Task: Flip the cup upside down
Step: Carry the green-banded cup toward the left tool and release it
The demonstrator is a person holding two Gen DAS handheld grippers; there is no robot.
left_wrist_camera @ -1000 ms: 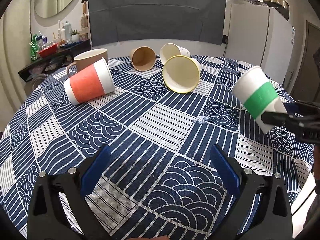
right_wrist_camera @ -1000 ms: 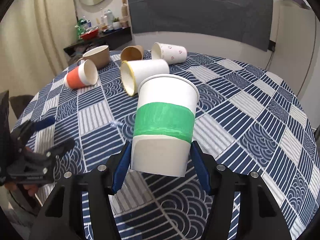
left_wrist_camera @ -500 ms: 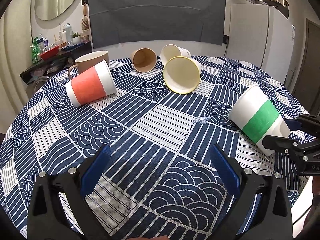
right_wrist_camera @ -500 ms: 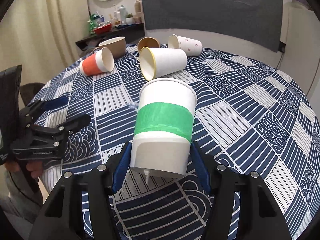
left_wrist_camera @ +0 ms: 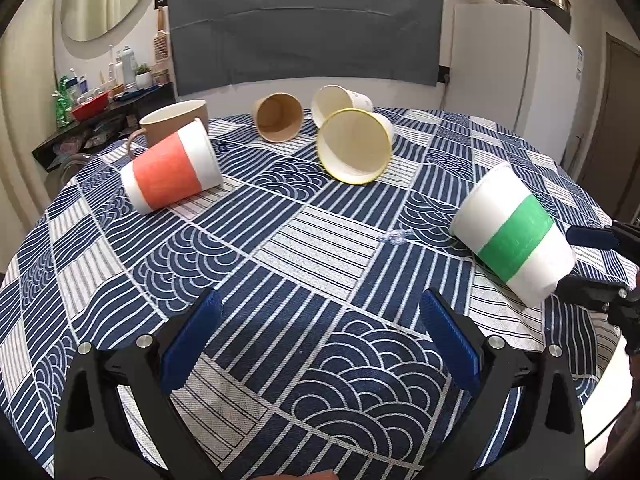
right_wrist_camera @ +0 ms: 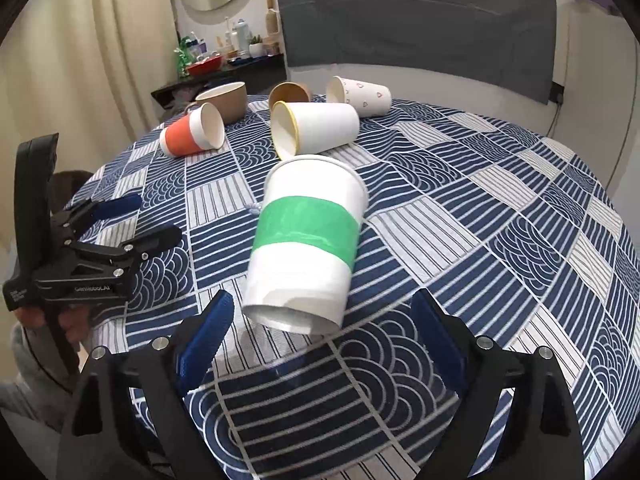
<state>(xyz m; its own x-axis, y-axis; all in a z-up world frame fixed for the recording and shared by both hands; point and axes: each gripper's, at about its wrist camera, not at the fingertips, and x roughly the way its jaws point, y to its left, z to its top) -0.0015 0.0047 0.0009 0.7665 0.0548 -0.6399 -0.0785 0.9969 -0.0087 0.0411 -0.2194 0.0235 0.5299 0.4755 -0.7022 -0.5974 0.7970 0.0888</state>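
A white paper cup with a green band (right_wrist_camera: 306, 240) lies tilted on the tablecloth, rim pointing away from my right gripper, dented base toward it. My right gripper (right_wrist_camera: 320, 332) is open, its blue pads (right_wrist_camera: 204, 338) apart on either side of the cup's base, not touching it. The cup also shows at the right of the left wrist view (left_wrist_camera: 514, 236), with the right gripper's fingers (left_wrist_camera: 588, 236) behind it. My left gripper (left_wrist_camera: 320, 344) is open and empty, low over the near table; it shows at the left of the right wrist view (right_wrist_camera: 132, 220).
Further back lie an orange-banded cup (left_wrist_camera: 172, 170), a yellow-rimmed white cup (left_wrist_camera: 354, 146), a brown paper cup (left_wrist_camera: 278, 118) and a white cup with hearts (right_wrist_camera: 360, 96), all on their sides. A brown mug (left_wrist_camera: 174, 124) stands upright. The round table's edge (left_wrist_camera: 600, 384) is near right.
My right gripper lowered the green-banded cup from the air onto the table, then opened and let it go. The left gripper stayed still.
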